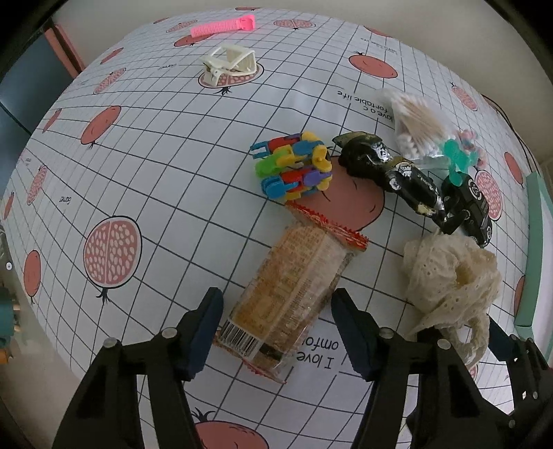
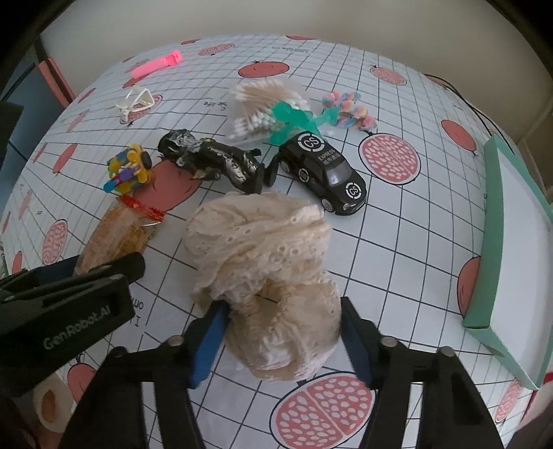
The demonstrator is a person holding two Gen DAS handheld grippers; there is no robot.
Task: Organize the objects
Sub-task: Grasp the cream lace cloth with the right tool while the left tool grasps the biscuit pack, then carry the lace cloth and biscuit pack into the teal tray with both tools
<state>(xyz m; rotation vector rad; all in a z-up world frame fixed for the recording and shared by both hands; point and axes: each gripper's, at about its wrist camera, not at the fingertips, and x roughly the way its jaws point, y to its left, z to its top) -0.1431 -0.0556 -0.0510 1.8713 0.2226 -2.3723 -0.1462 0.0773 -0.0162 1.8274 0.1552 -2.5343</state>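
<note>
A clear-wrapped snack packet (image 1: 290, 286) with red crimped ends lies on the tablecloth. My left gripper (image 1: 278, 328) is open, one finger on each side of the packet's near end. A crumpled cream lace cloth (image 2: 269, 276) sits to its right. My right gripper (image 2: 281, 338) is open and straddles the cloth, whose near folds bulge between the blue pads (image 2: 207, 338). In the left wrist view the lace cloth (image 1: 452, 276) lies at the right. From the right wrist view the left gripper's black body (image 2: 69, 297) covers the near half of the snack packet (image 2: 117, 235).
Beyond lie a multicoloured clip toy (image 1: 293, 169), a black figure (image 2: 211, 159), a black toy car (image 2: 325, 172), a bag of cotton swabs (image 2: 259, 103), a green plastic piece (image 2: 290, 117) and pastel pompoms (image 2: 349, 110). A white hair claw (image 1: 230, 65) and pink clip (image 1: 223, 26) lie far back. A teal box (image 2: 490, 241) stands right.
</note>
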